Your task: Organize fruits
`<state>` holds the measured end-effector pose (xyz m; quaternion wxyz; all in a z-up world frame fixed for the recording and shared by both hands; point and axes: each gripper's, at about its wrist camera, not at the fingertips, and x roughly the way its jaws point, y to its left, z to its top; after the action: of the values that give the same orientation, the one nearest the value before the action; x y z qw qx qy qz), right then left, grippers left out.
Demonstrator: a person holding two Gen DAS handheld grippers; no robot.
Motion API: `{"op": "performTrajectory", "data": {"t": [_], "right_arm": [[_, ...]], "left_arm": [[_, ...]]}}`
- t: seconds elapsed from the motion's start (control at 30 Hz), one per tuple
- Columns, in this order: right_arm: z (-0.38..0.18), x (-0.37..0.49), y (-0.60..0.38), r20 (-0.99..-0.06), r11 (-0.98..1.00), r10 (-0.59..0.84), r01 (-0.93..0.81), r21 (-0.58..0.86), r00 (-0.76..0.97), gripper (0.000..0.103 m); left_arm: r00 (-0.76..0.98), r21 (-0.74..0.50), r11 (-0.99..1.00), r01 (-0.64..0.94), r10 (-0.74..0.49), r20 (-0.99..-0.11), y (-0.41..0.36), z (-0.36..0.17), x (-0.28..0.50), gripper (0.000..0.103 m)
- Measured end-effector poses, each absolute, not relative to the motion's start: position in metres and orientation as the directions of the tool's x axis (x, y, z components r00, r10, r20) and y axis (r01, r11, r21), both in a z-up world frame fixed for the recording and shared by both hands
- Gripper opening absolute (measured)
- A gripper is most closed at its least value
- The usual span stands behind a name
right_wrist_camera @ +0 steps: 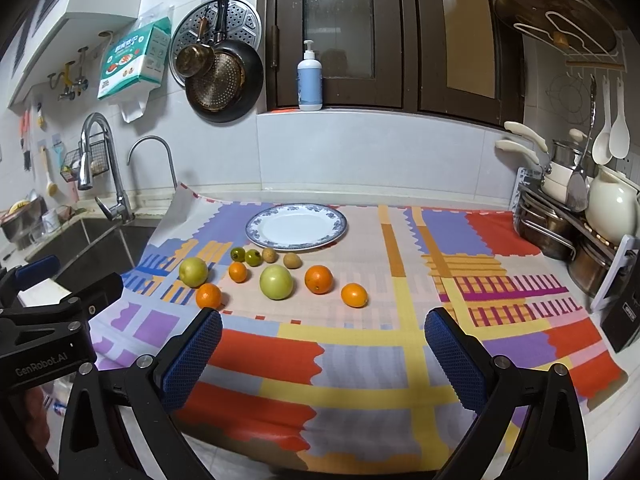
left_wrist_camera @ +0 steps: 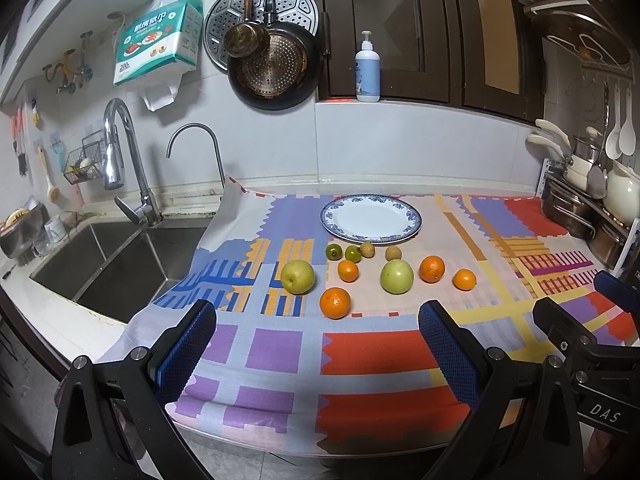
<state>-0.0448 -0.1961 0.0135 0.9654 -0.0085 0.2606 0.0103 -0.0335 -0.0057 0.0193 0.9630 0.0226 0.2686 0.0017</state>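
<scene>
A white plate with a blue rim [left_wrist_camera: 408, 227] [right_wrist_camera: 256, 228] stands empty at the back of the patterned cloth. In front of it lie two yellow-green apples [left_wrist_camera: 297, 277] [left_wrist_camera: 396, 276], several oranges [left_wrist_camera: 335, 303] [left_wrist_camera: 432, 269], two small green fruits [left_wrist_camera: 333, 251] and two small brown fruits [left_wrist_camera: 367, 249]. The fruits also show in the right wrist view [right_wrist_camera: 276, 282]. My left gripper [left_wrist_camera: 320, 344] is open and empty, near the counter's front edge. My right gripper [right_wrist_camera: 324, 348] is open and empty, to the right of the left one.
A steel sink [left_wrist_camera: 108, 268] with taps lies left of the cloth. A rack of pots and utensils [right_wrist_camera: 560, 224] stands at the right. A soap bottle [left_wrist_camera: 367, 70] stands on the window ledge. Pans [left_wrist_camera: 272, 64] hang on the wall.
</scene>
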Motion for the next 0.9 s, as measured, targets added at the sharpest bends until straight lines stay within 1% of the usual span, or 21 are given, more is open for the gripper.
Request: {"op": "performTrajectory", "data": {"t": [0.63,0.9], "right_arm": [[0.0142,-0.0462,-0.1962,-0.501,1.000,0.016,-0.025,-0.011,0.865,0.102],[0.0129,-0.0421,-0.1983,-0.511,1.000,0.019,-0.027,-0.009,0.859,0.102]], "left_arm": [[0.859,0.049,0.999,0.011,0.016,-0.512,-0.0065,0.0206,-0.0352,0.103],[0.850,0.049,0.999,0.015,0.013,-0.526,-0.0076,0.0180,-0.0287,0.103]]}}
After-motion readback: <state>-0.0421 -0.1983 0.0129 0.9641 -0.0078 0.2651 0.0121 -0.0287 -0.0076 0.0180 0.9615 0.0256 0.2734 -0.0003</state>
